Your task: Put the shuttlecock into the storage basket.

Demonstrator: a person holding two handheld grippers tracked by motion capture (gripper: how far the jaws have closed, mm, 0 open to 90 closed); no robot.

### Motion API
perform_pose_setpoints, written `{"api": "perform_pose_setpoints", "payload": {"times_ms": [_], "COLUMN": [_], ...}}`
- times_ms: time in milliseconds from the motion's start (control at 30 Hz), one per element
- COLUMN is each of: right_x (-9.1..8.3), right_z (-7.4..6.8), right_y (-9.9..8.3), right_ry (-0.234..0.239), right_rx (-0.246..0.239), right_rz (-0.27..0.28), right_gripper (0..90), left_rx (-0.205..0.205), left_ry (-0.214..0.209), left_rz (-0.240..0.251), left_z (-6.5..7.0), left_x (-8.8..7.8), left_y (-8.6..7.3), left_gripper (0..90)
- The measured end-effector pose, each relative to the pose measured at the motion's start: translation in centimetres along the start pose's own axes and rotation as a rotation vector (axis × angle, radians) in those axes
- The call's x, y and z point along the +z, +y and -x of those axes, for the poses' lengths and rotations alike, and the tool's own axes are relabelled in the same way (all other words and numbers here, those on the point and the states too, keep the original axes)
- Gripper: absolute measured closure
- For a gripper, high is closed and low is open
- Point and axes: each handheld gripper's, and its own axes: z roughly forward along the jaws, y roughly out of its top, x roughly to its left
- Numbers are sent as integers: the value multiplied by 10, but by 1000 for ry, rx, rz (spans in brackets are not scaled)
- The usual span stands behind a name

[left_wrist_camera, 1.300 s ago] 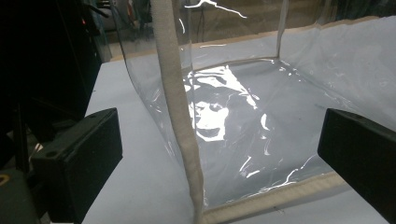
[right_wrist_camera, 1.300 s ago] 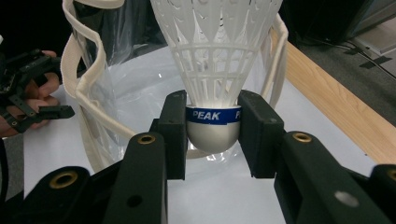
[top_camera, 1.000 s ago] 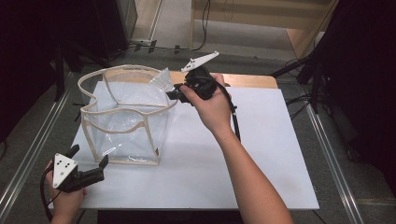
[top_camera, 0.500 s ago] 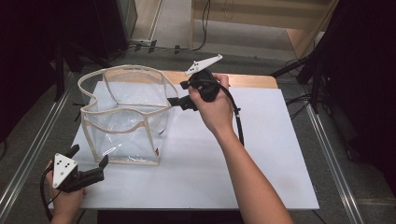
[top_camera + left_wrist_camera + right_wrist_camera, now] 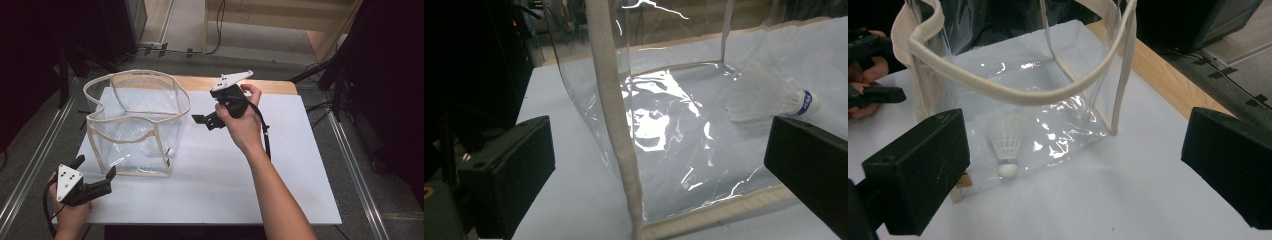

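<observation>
High view shows the right gripper (image 5: 202, 120), jaws just opened wide and empty, just beside the rim of the clear bag (image 5: 135, 125), where a shuttlecock (image 5: 1007, 145) lies at the bottom; the open left gripper (image 5: 95, 172) waits nearer its base.

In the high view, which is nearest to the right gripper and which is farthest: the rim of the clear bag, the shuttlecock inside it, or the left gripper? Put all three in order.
Measured from the right gripper:
1. Rim of the clear bag, just to its left, at the bag's near side.
2. Shuttlecock, lower left, on the bag's floor by its front corner.
3. Left gripper, far lower left, at the table's front corner.
</observation>
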Motion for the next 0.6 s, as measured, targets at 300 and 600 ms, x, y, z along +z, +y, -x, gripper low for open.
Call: {"api": "perform_pose_setpoints", "payload": {"times_ms": [300,600], "right_x": [-2,-5], "right_z": [0,-1], "right_y": [-25,-50], "right_ry": [-2,-17], "right_rx": [14,15], "right_rz": [18,33], "right_gripper": [0,0], "left_rx": [1,2], "left_ry": [0,2], "left_rz": [-1,-1], "left_z": [0,0], "left_x": [0,0], "left_y": [0,0], "left_gripper": [3,3]}}
